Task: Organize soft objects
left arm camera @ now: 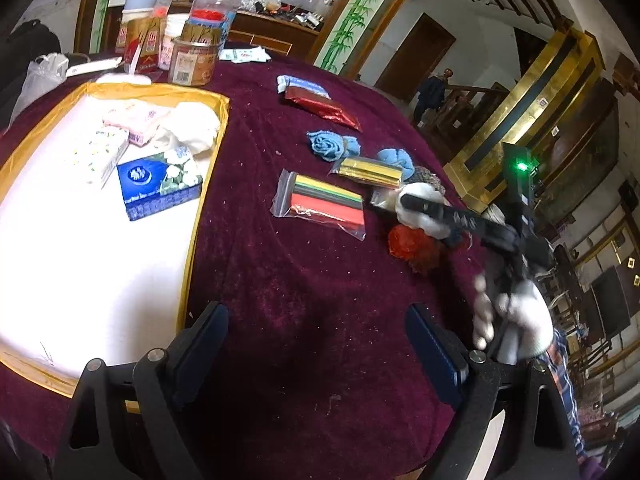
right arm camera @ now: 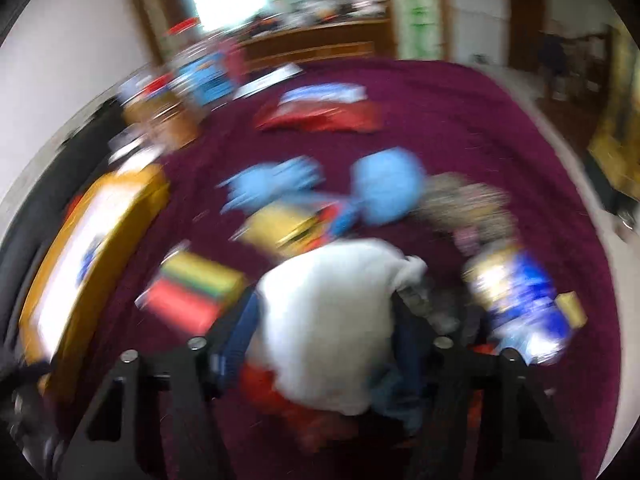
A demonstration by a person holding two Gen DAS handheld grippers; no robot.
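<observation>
Your left gripper (left arm camera: 316, 344) hangs wide open over bare maroon tablecloth (left arm camera: 280, 264), holding nothing. Your right gripper (right arm camera: 324, 320) has a white soft bundle (right arm camera: 328, 320) between its fingers near the table's right edge; the view is blurred, so whether the pads press on it cannot be told. A gold-rimmed tray (left arm camera: 208, 184) at the table's left edge holds a blue tissue box (left arm camera: 160, 188). A bag of colored sheets (left arm camera: 324, 204) and a blue cloth (left arm camera: 330, 146) lie mid-table.
</observation>
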